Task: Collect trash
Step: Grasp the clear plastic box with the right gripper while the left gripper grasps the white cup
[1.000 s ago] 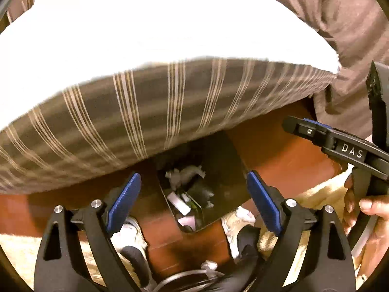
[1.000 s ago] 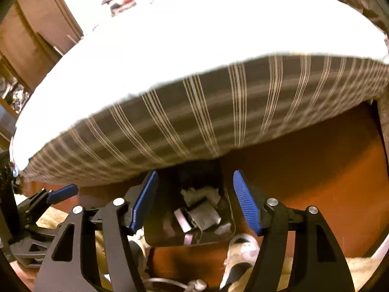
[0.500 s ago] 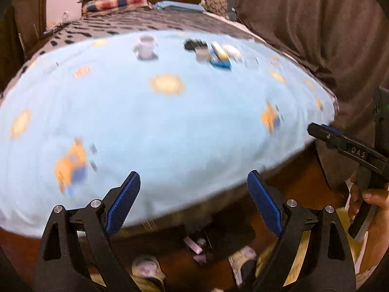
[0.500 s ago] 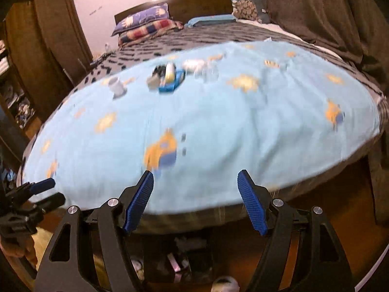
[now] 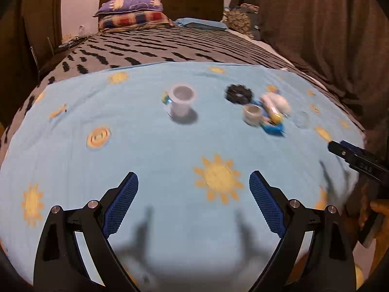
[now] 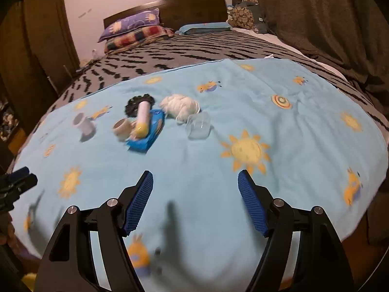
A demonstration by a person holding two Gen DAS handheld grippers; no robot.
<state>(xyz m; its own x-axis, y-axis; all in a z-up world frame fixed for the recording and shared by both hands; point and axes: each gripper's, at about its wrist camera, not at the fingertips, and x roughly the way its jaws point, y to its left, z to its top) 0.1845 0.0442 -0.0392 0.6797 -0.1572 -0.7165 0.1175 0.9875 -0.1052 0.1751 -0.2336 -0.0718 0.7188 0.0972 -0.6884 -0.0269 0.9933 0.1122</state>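
A light blue blanket (image 5: 155, 150) with sun prints covers the near end of the bed. Trash lies on it, far from both grippers: a grey plastic cup (image 5: 181, 102), a black ring-shaped piece (image 5: 239, 93), a small tape roll (image 6: 122, 127), a pink and yellow tube (image 6: 142, 118) on a blue packet (image 6: 148, 136), a white crumpled wad (image 6: 181, 105) and a clear plastic cup (image 6: 199, 126). My left gripper (image 5: 193, 177) hovers open and empty over the blanket's near edge. My right gripper (image 6: 195, 175) is also open with nothing between its fingers.
Beyond the blanket lies a grey bedspread (image 6: 194, 46) with black marks, then pillows (image 5: 131, 12) and a dark headboard (image 5: 194, 2). A dark curtain (image 6: 316, 19) hangs on the right, a wooden wardrobe (image 6: 41, 36) stands at left. Each gripper shows at the other view's edge.
Both grippers have risen from the trash bin under the bed's edge to above the blanket. The bin has dropped out of view and the trash on the bed now shows.
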